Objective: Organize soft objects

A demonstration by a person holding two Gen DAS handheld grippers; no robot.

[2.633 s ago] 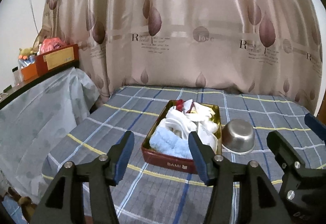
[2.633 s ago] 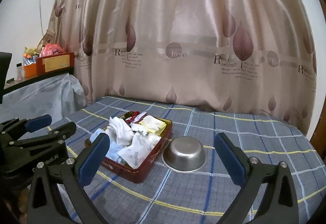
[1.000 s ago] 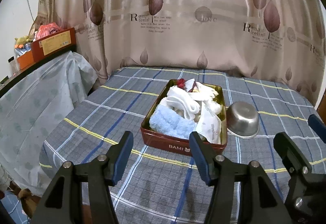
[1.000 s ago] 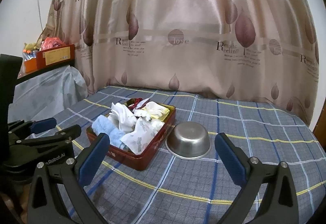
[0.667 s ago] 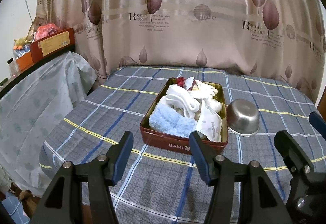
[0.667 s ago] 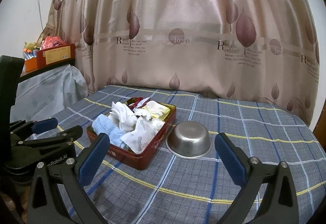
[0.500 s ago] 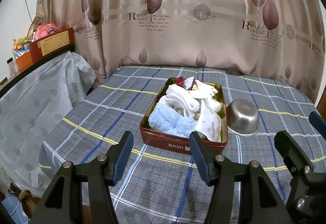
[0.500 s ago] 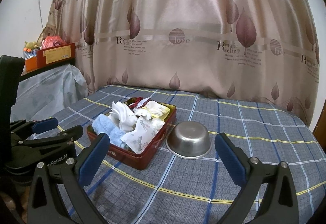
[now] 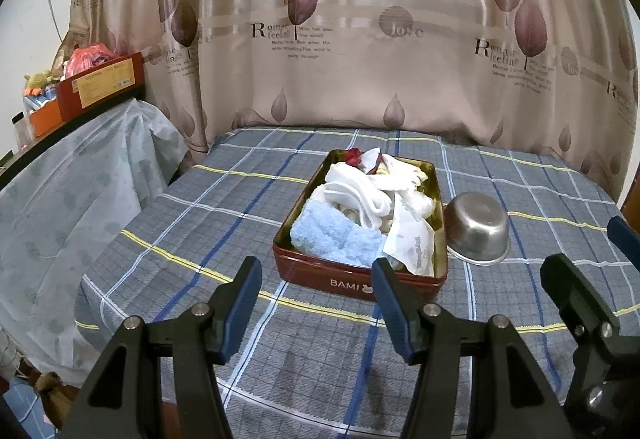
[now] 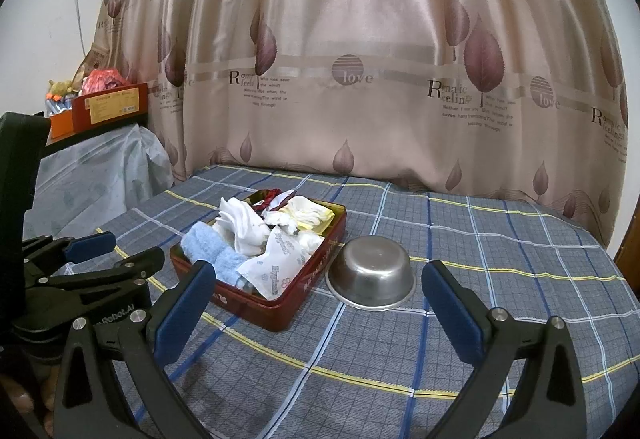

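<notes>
A red rectangular metal tin (image 9: 358, 277) sits on the blue plaid tablecloth (image 9: 200, 239), heaped with soft things: a fluffy pale blue cloth (image 9: 336, 239), white socks (image 9: 356, 195) and a white printed pouch (image 10: 276, 263). An upturned steel bowl (image 10: 372, 275) stands just beside it. The left gripper (image 9: 316, 291) and right gripper (image 10: 316, 303) both hover short of the tin, jaws spread wide and empty. The heap fits either a finished gathering or a pile awaiting sorting; any pick should pinch one piece only, high on its fold.
</notes>
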